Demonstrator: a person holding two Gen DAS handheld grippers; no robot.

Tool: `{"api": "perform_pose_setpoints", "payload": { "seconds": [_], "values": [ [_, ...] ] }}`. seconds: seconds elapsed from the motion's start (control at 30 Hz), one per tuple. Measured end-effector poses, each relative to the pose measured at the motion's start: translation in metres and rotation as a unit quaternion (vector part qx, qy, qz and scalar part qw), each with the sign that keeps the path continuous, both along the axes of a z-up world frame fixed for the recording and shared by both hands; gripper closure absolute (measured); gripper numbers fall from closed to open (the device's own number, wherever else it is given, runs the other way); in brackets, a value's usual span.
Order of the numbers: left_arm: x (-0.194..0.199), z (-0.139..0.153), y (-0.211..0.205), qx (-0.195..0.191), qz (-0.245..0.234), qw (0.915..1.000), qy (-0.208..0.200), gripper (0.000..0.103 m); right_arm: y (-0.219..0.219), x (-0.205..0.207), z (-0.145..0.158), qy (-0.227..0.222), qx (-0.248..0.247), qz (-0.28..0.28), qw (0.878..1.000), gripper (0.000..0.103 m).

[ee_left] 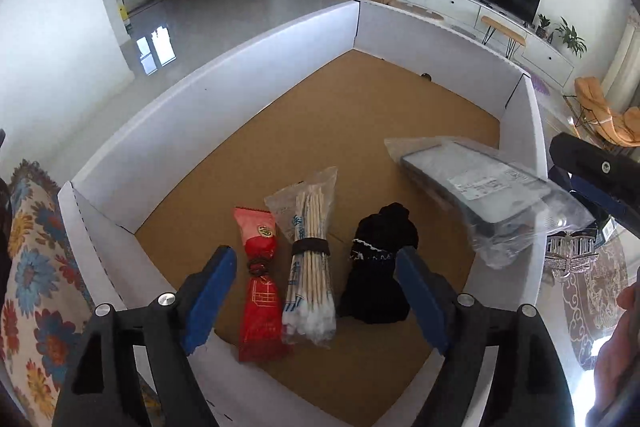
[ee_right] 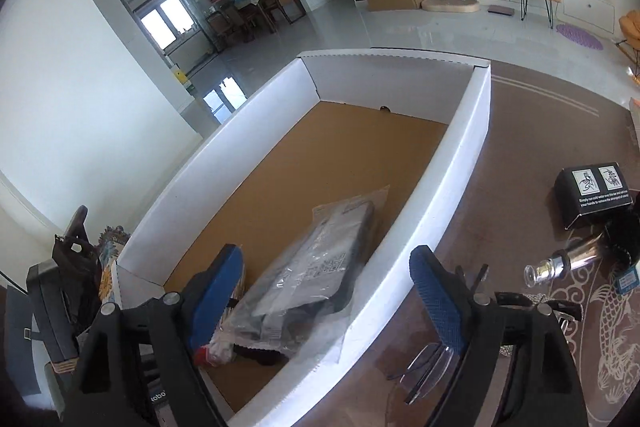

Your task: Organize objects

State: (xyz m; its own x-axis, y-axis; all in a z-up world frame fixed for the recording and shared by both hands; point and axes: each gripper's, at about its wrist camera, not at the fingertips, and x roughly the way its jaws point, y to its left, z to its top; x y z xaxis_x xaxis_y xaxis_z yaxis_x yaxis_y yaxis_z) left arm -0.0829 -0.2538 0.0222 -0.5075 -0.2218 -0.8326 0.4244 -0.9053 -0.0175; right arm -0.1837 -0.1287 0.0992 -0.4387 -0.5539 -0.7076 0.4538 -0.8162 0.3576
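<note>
White cardboard walls ring the box (ee_left: 224, 67), whose brown floor carries 4 things along its near edge. Going left to right in the left wrist view: a red sachet (ee_left: 259, 287) lies nearest the near left corner, a clear bag of cotton swabs (ee_left: 310, 267) bound by a dark band touches its right side, a black cloth bundle (ee_left: 378, 267) sits just beside that, and a plastic-wrapped grey device (ee_left: 484, 195) leans against the right wall. The left gripper (ee_left: 316, 297) hovers over the near edge with its blue fingers (ee_left: 208, 299) spread apart, holding nothing. The right gripper (ee_right: 326, 291) also stands apart and empty, straddling the box's right wall, with the wrapped device just ahead. Outside the box, on the brown table (ee_right: 520, 163), sit a black carton (ee_right: 594, 193) and a glass bottle (ee_right: 560, 261).
</note>
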Motion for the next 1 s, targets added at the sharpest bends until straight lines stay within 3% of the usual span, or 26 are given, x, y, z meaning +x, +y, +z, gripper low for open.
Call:
{"api": "perform_pose_setpoints", "payload": {
  "seconds": [0.2,0.3,0.4,0.5,0.6,0.73,0.87,1.0],
  "values": [
    [0.032,0.026,0.059,0.018,-0.059,0.9943,0.087,0.022,0.107,0.067,-0.003,0.087,0.033,-0.04,0.995,0.004],
    [0.045,0.039,0.105,0.042,-0.126,0.9834,0.123,0.022,0.172,0.099,-0.022,0.109,0.09,-0.078,0.987,0.002],
    [0.056,0.042,0.162,0.067,-0.197,0.9677,0.142,0.021,0.24,0.124,-0.05,0.095,0.14,-0.13,0.977,0.002],
    [0.06,0.031,0.22,0.081,-0.265,0.9524,0.127,0.02,0.295,0.139,-0.078,0.061,0.181,-0.178,0.965,0.002],
    [0.06,0.008,0.271,0.047,-0.305,0.9465,0.096,0.02,0.331,0.153,-0.096,0.037,0.196,-0.209,0.958,0.002],
    [0.064,-0.024,0.307,0.01,-0.337,0.9395,0.059,0.02,0.341,0.161,-0.103,0.026,0.196,-0.222,0.955,0.002],
    [0.068,-0.043,0.307,-0.006,-0.332,0.942,0.046,0.02,0.334,0.159,-0.108,0.02,0.203,-0.216,0.955,0.002],
    [0.064,-0.056,0.294,-0.005,-0.308,0.9504,0.041,0.02,0.333,0.157,-0.109,0.016,0.2,-0.214,0.956,0.0]
  ]
}}
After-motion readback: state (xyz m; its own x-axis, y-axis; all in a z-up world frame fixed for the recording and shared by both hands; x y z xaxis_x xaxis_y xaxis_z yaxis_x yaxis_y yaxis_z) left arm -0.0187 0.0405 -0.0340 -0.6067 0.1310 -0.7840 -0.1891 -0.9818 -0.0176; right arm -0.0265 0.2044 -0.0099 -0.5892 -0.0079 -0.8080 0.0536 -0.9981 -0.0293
